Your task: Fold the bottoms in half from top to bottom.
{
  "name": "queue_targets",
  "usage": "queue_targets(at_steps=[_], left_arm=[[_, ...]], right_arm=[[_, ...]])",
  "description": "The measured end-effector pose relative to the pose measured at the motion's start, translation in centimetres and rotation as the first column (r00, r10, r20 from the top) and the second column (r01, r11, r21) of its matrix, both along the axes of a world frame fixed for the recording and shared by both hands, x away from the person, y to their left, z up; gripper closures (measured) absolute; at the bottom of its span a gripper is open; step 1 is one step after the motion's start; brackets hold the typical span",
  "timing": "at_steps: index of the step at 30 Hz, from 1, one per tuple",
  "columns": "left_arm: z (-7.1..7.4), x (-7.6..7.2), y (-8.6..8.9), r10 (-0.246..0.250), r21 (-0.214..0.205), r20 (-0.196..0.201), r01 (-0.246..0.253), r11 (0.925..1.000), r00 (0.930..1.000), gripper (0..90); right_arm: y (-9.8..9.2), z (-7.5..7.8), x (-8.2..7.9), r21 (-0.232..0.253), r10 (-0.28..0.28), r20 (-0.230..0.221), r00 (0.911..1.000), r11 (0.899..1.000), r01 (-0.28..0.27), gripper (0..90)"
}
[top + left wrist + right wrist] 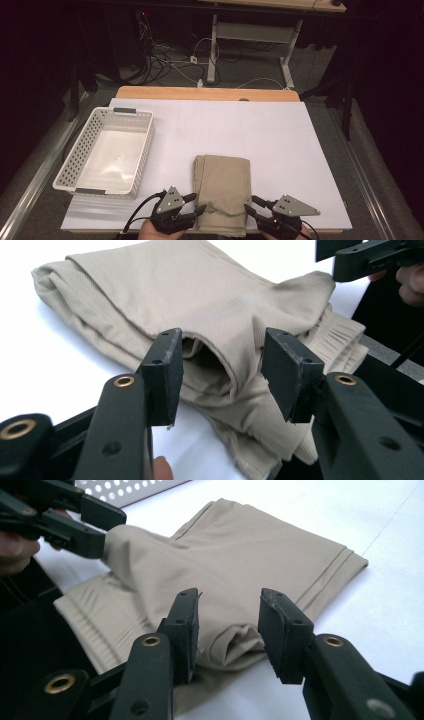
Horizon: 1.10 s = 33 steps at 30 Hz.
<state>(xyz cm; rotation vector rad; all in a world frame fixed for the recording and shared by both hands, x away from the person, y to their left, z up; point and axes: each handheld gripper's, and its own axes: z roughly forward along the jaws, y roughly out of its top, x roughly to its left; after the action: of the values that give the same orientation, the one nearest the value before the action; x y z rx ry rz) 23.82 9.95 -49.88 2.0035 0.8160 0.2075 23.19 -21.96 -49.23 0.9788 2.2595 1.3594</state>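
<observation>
Your left gripper (199,204) and right gripper (251,205) both stand with jaws parted, pads clear of the folded beige ribbed-fabric garment (222,192) lying between them at the white table's (280,145) near edge.

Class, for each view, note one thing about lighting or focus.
High view: the white table is brightly lit, its surroundings dark. Left gripper view: the cloth is sharp, the table glares white. Right gripper view: the cloth is sharp, the basket behind soft.
</observation>
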Motion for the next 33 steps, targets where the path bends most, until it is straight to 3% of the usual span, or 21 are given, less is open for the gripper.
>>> queue_targets(at_steps=[3, 9, 12, 17, 19, 20, 21, 22, 29, 33], left_arm=[[-0.2, 0.2, -0.2, -0.006, 0.007, -0.005, 0.006, 1.0000, 1.0000, 48.9], [-1.5, 0.5, -0.5, -0.049, 0.053, -0.048, 0.052, 0.9973, 0.9976, 67.3], [-1.6, 0.4, -0.6, -0.058, 0.062, -0.049, 0.061, 0.9962, 0.9971, 75.2], [-1.8, 0.2, -0.6, -0.067, 0.073, -0.053, 0.071, 0.9948, 0.9964, 79.7], [-1.9, 0.3, -0.5, -0.070, 0.072, -0.056, 0.074, 0.9947, 0.9960, 79.7], [-1.9, 0.3, -0.5, -0.068, 0.071, -0.055, 0.072, 0.9949, 0.9961, 81.6], [-1.8, 0.3, -0.5, -0.069, 0.070, -0.054, 0.073, 0.9949, 0.9962, 81.6], [-1.7, 0.3, -0.5, -0.069, 0.067, -0.048, 0.072, 0.9951, 0.9964, 82.6], [-0.4, 0.0, -0.3, -0.068, 0.052, -0.006, 0.068, 0.9963, 0.9977, 82.8], [0.4, -0.4, -0.2, -0.072, 0.043, 0.016, 0.072, 0.9965, 0.9972, 82.8]], right_arm=[[0.3, -0.4, 0.5, -0.001, -0.001, -0.024, 0.9997, 1.000, 0.001, 60.7], [0.8, -2.4, 0.9, -0.053, 0.005, -0.132, 0.9913, 0.999, -0.012, 58.6], [0.5, -2.6, 0.7, -0.053, 0.001, -0.146, 0.9893, 0.999, -0.009, 61.4], [0.0, -3.0, 0.3, -0.055, -0.002, -0.166, 0.9862, 0.998, -0.007, 64.4], [-0.1, -3.1, 0.3, -0.046, 0.002, -0.181, 0.9834, 0.999, -0.010, 69.9], [0.0, -3.2, 0.4, -0.030, 0.024, -0.201, 0.9793, 0.999, -0.031, 81.2], [0.0, -3.2, 0.4, -0.030, 0.024, -0.201, 0.9793, 0.999, -0.031, 81.2], [-0.1, -3.0, 0.4, -0.025, 0.039, -0.199, 0.9793, 0.999, -0.045, 88.1], [-0.3, -1.1, 0.2, 0.001, 0.032, -0.107, 0.9937, 0.999, -0.032, 88.5], [-0.5, -0.2, -0.2, 0.023, 0.032, -0.081, 0.9962, 0.999, -0.030, 88.4]])
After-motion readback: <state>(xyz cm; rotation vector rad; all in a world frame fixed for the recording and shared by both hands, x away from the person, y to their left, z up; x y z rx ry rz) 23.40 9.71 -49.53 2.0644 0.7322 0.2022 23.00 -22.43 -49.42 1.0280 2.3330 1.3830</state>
